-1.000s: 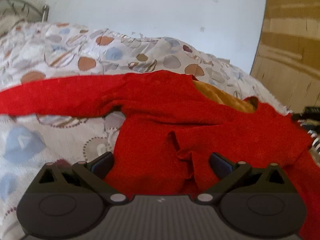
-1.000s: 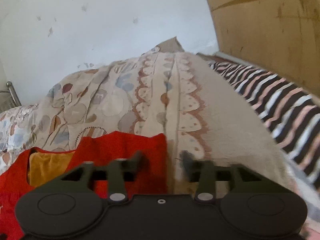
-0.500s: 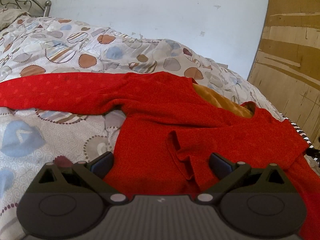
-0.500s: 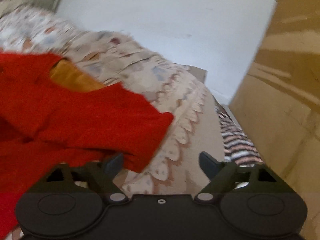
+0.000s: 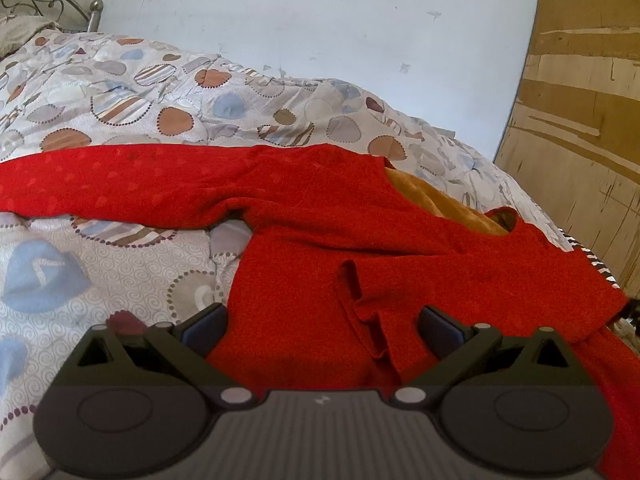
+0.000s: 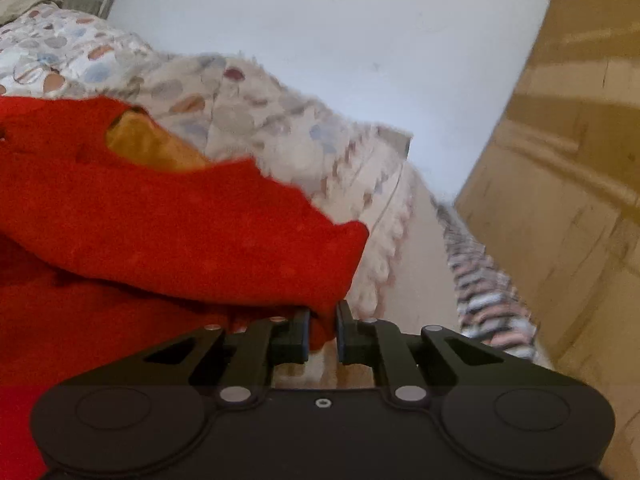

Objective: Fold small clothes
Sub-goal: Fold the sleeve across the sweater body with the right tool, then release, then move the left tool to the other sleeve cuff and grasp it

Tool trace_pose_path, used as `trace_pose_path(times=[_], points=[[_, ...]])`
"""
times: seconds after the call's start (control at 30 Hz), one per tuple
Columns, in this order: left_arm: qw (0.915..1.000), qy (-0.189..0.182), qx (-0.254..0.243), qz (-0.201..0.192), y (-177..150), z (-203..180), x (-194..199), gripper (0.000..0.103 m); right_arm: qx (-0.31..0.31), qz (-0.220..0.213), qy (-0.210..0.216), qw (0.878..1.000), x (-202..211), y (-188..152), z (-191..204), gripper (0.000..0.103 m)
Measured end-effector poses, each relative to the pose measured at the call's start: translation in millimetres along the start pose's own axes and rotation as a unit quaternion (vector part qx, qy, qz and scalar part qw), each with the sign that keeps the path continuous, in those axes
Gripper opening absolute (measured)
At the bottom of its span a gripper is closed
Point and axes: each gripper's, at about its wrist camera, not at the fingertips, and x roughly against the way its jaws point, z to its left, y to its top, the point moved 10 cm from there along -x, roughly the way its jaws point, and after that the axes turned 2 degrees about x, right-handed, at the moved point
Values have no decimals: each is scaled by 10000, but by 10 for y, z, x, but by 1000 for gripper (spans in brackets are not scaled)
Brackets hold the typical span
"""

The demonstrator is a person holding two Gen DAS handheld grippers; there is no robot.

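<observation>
A small red sweater (image 5: pixel 328 240) with an orange lining at the neck lies on the patterned bedspread (image 5: pixel 120 264). One sleeve stretches far left. My left gripper (image 5: pixel 320 326) is open and empty, low over the sweater's body, its jaws on either side of a rumpled fold. In the right wrist view the sweater (image 6: pixel 160 232) fills the left half. My right gripper (image 6: pixel 322 332) is shut on the edge of the sweater's right sleeve, which lifts toward it.
A white wall (image 5: pixel 320 20) stands behind the bed. A wooden panel (image 5: pixel 580 140) stands to the right, close to the bed's edge. A striped cloth (image 6: pixel 488 292) lies along that edge. A metal bed frame (image 5: pixel 92 8) shows at far left.
My right gripper went from open beside the sleeve to shut on its edge, and its view swung left. My left gripper stayed open over the sweater, barely moving.
</observation>
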Motion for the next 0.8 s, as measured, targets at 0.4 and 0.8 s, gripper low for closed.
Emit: trace_pose_path(times=[0.4, 0.8], points=[[9991, 4, 409, 87, 110, 89, 106, 103, -898, 23, 261, 9956, 259, 4, -130, 45], [9641, 2269, 1372, 146, 541, 1668, 988, 103, -1709, -633, 1372, 9736, 1385, 277, 760, 103]])
